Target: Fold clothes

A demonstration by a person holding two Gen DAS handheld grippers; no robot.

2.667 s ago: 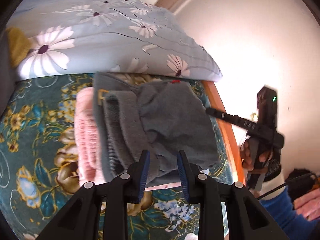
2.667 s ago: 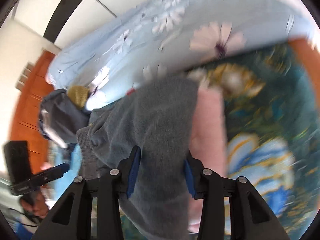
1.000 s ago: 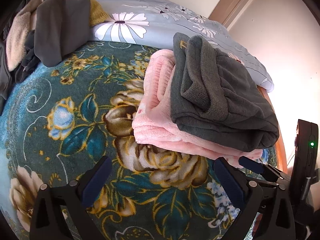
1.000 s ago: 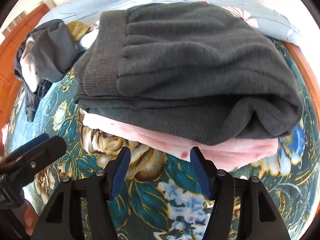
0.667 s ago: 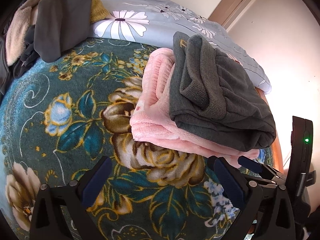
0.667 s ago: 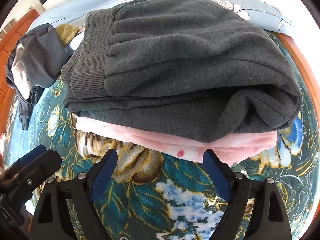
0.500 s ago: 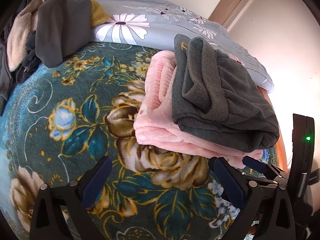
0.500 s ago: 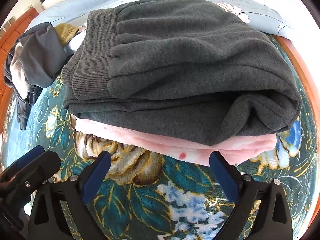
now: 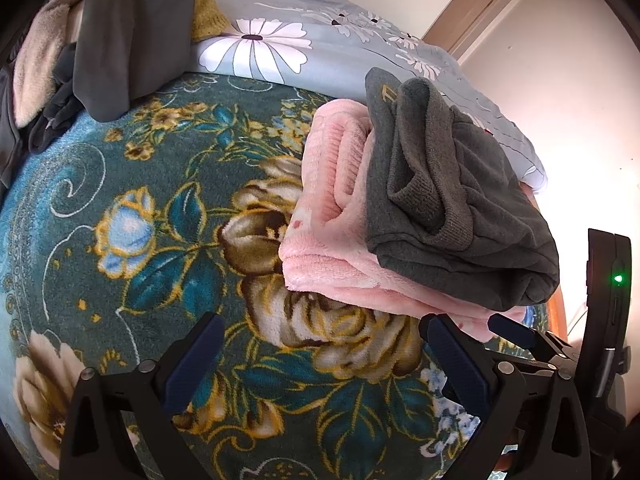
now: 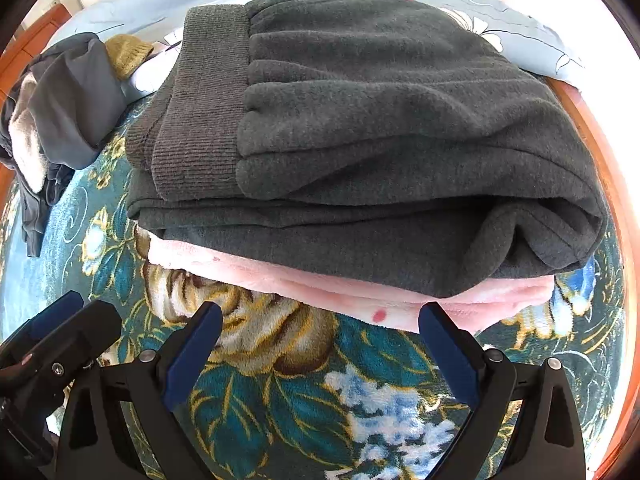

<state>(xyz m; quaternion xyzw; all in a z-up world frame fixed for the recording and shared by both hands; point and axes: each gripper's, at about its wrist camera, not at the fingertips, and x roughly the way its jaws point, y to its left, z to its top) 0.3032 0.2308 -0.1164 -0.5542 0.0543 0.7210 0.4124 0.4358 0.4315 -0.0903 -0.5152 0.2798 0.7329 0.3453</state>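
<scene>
1. Grey sweater (image 10: 400, 128): folded, with its ribbed hem on the left in the right wrist view. It lies on top of the pink garment, on the side of the bed by the wooden edge.
2. Pink garment (image 9: 340, 216): fluffy and folded, directly under the grey sweater and resting on the blanket. Its edge sticks out below the sweater, with a small red spot showing in the right wrist view.
3. Blanket (image 9: 160, 220): teal, with large gold, brown and blue flowers. It covers the bed and carries the folded stack.
4. Left gripper (image 9: 320, 344): fingers spread wide and holding nothing. It sits low over the blanket, just beside the near corner of the stack, not touching it.
5. Right gripper (image 10: 320, 328): fingers spread wide and empty. Its blue pads sit just before the pink edge, apart from it.
6. Pile of clothes (image 9: 120, 40): unfolded dark grey and beige pieces, heaped at the far left, well apart from the stack.
7. Yellow knit (image 10: 128, 54): partly hidden beside the pile.
8. Quilt (image 9: 288, 36): light blue with white daisies, behind the blanket.
9. Bed frame (image 10: 612, 184): orange wood, along the right edge.
</scene>
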